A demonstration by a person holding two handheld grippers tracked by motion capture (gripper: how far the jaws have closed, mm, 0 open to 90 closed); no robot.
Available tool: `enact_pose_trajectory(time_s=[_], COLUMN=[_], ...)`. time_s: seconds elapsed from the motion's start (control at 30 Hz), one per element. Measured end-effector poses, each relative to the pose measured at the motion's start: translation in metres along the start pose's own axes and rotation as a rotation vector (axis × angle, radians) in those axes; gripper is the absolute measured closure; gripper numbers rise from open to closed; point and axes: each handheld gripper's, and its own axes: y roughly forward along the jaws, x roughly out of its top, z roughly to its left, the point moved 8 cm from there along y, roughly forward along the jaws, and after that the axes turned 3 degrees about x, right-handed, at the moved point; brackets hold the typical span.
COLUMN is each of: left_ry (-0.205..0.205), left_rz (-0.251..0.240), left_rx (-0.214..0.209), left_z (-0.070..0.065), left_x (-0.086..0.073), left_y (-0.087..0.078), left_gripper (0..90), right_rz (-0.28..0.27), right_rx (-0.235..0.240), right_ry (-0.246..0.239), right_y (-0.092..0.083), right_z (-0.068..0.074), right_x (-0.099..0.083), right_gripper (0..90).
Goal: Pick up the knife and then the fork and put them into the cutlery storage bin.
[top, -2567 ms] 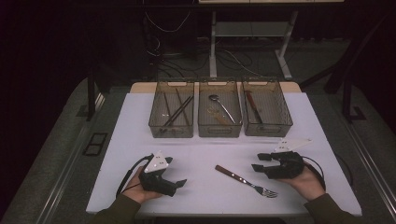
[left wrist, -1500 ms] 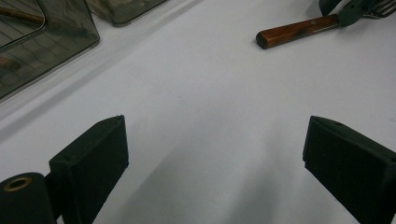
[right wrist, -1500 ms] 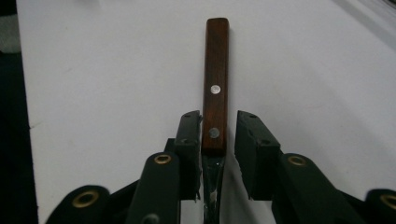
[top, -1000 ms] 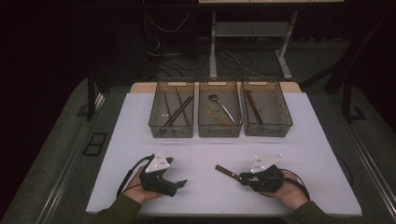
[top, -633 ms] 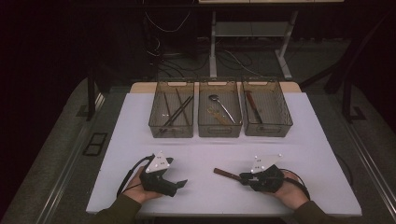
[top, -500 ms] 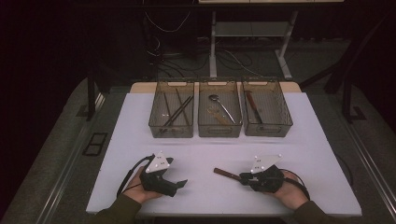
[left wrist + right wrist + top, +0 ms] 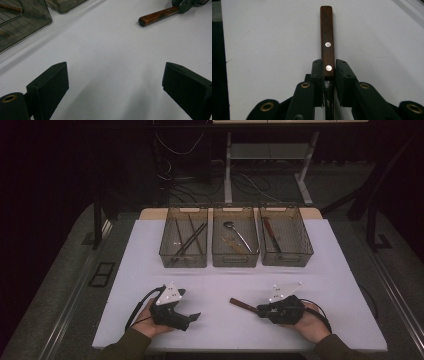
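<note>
- the right gripper (image 7: 260, 309) is now sitting over the fork (image 7: 243, 304) at the near right of the white table (image 7: 330, 270); a couple of seconds earlier it was resting off to the right, well apart from the fork, whose tines were then lying bare on the table.
- its jaws are now closing snugly on the fork's wooden handle (image 7: 327, 42), one pad on each side of the lower rivet (the right gripper view is showing no gap between pad and wood), so i am judging the grasp as made.
- the fork is lying flat on the table, handle pointing away from the gripper toward the table's middle, metal end hidden under the gripper.
- that is suggesting the pick-up step is nearly done; the lift and a carry toward one of the three bins (image 7: 235, 242) at the far side is probably coming next (which bin, i cannot tell).
- the right hand (image 7: 310, 322) is lying low, cupping the gripper level with the table.
- the left gripper (image 7: 192, 318) is resting idle at the near left, jaws standing wide apart with nothing between them.
</note>
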Motion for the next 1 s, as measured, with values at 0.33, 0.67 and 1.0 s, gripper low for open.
enact_pose_trajectory(time_s=[0.33,0.67,1.0], left_ry=[-0.001,0.001,0.001], left_rz=[0.000,0.001,0.002], left_rx=[0.000,-0.001,-0.002], left_z=[0.000,0.000,0.000], left_x=[0.000,0.000,0.000], left_y=[0.000,0.000,0.000], left_gripper=[5.8,5.9,5.8], right_rz=[-0.029,-0.002,-0.020], right_rx=[0.012,0.002,0.006], right_ry=[0.018,0.010,-0.059], right_y=[-0.009,-0.003,-0.004], right_z=[-0.006,-0.011,-0.010], right_x=[0.004,-0.002,-0.005], right_gripper=[78.0,77.8,71.7])
